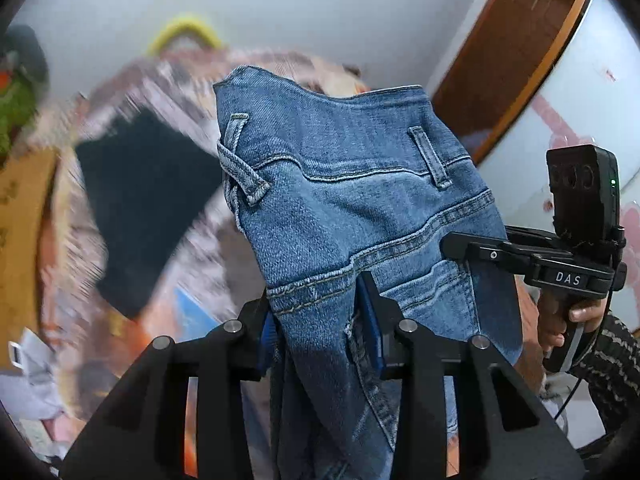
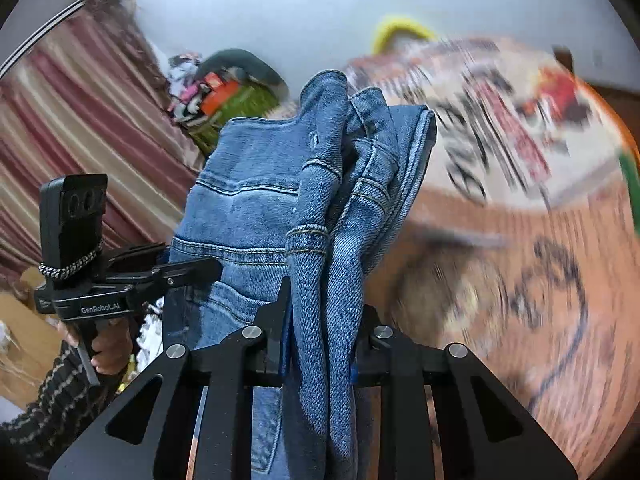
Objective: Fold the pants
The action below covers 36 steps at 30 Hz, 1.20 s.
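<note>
My left claw [image 1: 320, 320] is clamped on the blue jeans [image 1: 352, 208], pads pressing the denim just below the waistband with its belt loops. My right claw [image 2: 324, 320] pinches a bunched fold of the same jeans, beside the left one. The jeans hang lifted between both claws, above the blurred patterned bedspread [image 2: 520, 152].

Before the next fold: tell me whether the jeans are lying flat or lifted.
Lifted. The jeans hang bunched between the left gripper and right gripper, both clamped on denim.
</note>
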### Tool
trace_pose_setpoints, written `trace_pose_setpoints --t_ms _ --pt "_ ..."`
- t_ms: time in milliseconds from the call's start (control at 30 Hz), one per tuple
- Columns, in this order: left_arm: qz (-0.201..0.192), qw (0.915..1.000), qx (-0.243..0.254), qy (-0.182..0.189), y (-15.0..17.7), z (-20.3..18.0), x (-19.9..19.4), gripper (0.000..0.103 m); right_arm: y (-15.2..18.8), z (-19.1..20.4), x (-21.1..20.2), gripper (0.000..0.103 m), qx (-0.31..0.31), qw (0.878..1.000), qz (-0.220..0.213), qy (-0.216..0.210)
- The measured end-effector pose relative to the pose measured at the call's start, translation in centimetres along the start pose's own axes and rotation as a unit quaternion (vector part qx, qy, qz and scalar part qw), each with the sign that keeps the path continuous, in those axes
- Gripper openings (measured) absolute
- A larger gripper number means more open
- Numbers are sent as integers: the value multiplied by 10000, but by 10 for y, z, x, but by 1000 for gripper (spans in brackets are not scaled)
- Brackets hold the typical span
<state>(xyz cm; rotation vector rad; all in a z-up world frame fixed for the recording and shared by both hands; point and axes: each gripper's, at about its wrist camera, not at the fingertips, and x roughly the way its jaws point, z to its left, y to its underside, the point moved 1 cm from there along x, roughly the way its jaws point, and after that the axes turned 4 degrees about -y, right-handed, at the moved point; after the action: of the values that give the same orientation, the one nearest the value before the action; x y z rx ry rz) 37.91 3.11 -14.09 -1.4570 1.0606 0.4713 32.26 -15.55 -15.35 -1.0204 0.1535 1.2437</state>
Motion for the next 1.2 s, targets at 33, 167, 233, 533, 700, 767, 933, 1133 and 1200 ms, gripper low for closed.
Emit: trace_pose_setpoints --t_ms 33,167,233,533,700,767,933,1133,1200 --pt "-121 9999 -17 -59 -5 5 -8 37 -9 9 2 19 -100 9999 -73 -12" --pt "-702 9968 -77 -380 -26 30 -42 36 -49 40 15 19 -471 9984 -303 -96" --pt "-893 9945 -121 -529 -35 44 -50 36 -66 53 27 19 -665 9969 -394 -119" --pt "-1062 9894 -352 -930 -57 125 -33 36 -111 72 101 18 -1057 9940 -288 -82" --pt "-963 9869 -574 -1162 -62 163 6 36 -120 67 145 18 -956 9953 -118 39" --pt "-822 9862 -703 -1252 -63 180 29 36 -126 61 170 18 -990 9949 55 180" --pt "-540 9855 -1054 -1212 -58 214 89 34 -130 36 219 18 -1006 9929 394 507" --pt "248 9811 -1523 -1168 -43 238 179 35 -117 -13 257 20 -459 9929 739 813" --pt "194 9796 -1675 -1096 -37 239 185 37 -115 -15 254 20 -555 9916 823 824"
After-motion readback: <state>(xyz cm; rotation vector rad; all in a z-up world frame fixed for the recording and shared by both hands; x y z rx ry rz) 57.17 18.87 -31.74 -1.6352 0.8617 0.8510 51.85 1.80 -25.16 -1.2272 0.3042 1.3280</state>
